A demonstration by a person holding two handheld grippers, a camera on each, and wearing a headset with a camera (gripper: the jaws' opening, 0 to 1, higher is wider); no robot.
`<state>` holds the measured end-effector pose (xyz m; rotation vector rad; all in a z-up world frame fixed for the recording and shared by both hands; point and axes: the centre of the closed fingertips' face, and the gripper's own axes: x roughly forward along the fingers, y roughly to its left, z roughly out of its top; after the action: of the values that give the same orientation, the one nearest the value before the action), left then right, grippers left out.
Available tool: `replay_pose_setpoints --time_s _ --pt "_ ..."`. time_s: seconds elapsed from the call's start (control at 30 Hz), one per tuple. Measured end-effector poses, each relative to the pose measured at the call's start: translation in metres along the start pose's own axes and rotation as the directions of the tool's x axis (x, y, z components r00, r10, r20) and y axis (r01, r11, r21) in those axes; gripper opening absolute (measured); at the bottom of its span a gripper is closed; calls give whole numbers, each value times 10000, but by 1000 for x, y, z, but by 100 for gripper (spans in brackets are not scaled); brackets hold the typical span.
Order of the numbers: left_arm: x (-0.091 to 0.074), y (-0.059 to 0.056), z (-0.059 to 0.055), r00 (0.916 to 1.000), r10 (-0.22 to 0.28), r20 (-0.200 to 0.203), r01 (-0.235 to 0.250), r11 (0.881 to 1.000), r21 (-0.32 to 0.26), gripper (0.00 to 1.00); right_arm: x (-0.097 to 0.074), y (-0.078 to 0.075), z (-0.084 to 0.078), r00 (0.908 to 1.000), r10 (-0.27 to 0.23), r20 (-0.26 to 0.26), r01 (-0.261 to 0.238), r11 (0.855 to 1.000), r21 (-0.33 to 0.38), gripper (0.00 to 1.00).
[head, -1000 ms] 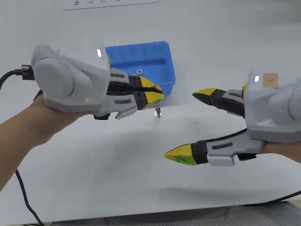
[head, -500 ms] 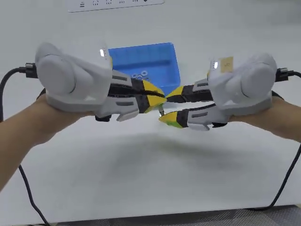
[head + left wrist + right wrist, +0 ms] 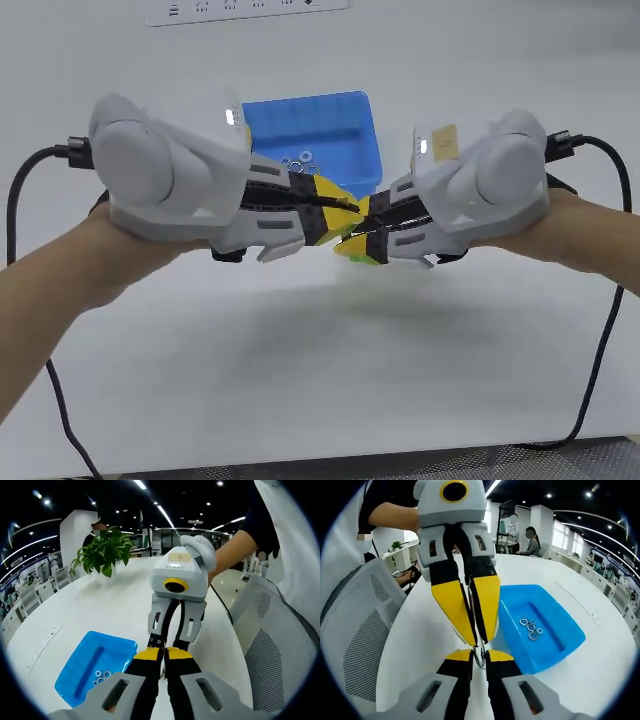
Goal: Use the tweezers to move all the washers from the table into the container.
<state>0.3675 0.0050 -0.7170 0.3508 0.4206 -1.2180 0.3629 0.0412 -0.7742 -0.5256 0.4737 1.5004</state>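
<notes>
A white table (image 3: 300, 380) carries the work in a wide open-plan office with rows of ceiling lights. In the left gripper view there is one potted plant (image 3: 102, 552) at the far end of the table and one grey mesh chair (image 3: 280, 650) beside it. In the right gripper view two people (image 3: 533, 540) show in the background.

One blue container (image 3: 320, 125) stands on the table just behind the tools. A small cluster of washers (image 3: 298, 160) lies on its floor. At least four can be counted in the right gripper view, and they lie too close together for a surer number.

The two tools meet tip to tip above the table, in front of the container. There is one pair of tweezers (image 3: 479, 659), a thin metal strip. The left tool (image 3: 164, 655) has its jaws closed on it. Its lower end sits between the nearly closed jaws of the right tool (image 3: 479, 652), which also grips it.
</notes>
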Motion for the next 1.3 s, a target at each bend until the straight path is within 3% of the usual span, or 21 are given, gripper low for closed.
replay_pose_setpoints --time_s 0.2,0.33,0.37,0.4,0.47,0.7,0.73,0.8,0.87,0.97,1.1,1.2,1.23,1.27,1.3 --pt "1 2 -2 9996 255 -110 -255 9997 -28 7 0 0 0 9999 -169 15 170 9996 -234 10" --pt "-2 4 -1 9978 635 203 -623 9967 -513 8 0 -2 -1 9990 -425 116 429 9985 -329 10" --pt "-3 4 0 9972 678 320 -658 9960 -612 9 0 -2 -1 9989 -463 125 467 9983 -354 10" --pt "-5 4 9 9937 771 809 -705 9942 -813 12 1 -2 0 9987 -489 120 493 9982 -343 10" --pt "-9 6 19 9871 912 1312 -775 9913 -1062 20 1 -3 0 9985 -536 90 540 9976 -438 10" --pt "-28 9 33 9734 1392 1819 -1198 9863 -1135 31 -3 -2 12 9971 -681 347 691 9973 -266 10" --pt "-32 7 36 9694 1411 2009 -1173 9851 -1258 34 -5 -2 18 9963 -716 479 725 9972 -189 10" --pt "-40 -1 48 9488 1276 2890 -717 9779 -1964 44 -8 0 28 9946 -749 722 760 9970 -120 10" --pt "-49 -3 51 9366 1493 3170 -771 9703 -2294 59 -12 1 38 9929 -804 879 823 9964 -182 10" --pt "-59 -3 42 9398 1901 2841 -1281 9664 -2230 71 -19 2 54 9889 -849 1221 884 9958 -229 10" --pt "-74 0 31 9388 2333 2534 -1757 9571 -2303 76 -26 2 74 9855 -820 1485 913 9942 -571 10" --pt "-86 6 25 9277 2862 2396 -2239 9403 -2564 86 -32 -3 90 9816 -866 1701 1014 9916 -804 10" --pt "-91 11 21 9195 3238 2228 -2612 9270 -2692 91 -34 -6 97 9796 -905 1792 1081 9900 -910 10" --pt "-94 13 20 9165 3355 2179 -2741 9233 -2690 99 -36 -8 101 9786 -924 1837 1115 9890 -967 10" --pt "-98 15 17 9147 3468 2073 -2881 9196 -2670 98 -38 -12 107 9768 -990 1899 1205 9871 -1052 10"
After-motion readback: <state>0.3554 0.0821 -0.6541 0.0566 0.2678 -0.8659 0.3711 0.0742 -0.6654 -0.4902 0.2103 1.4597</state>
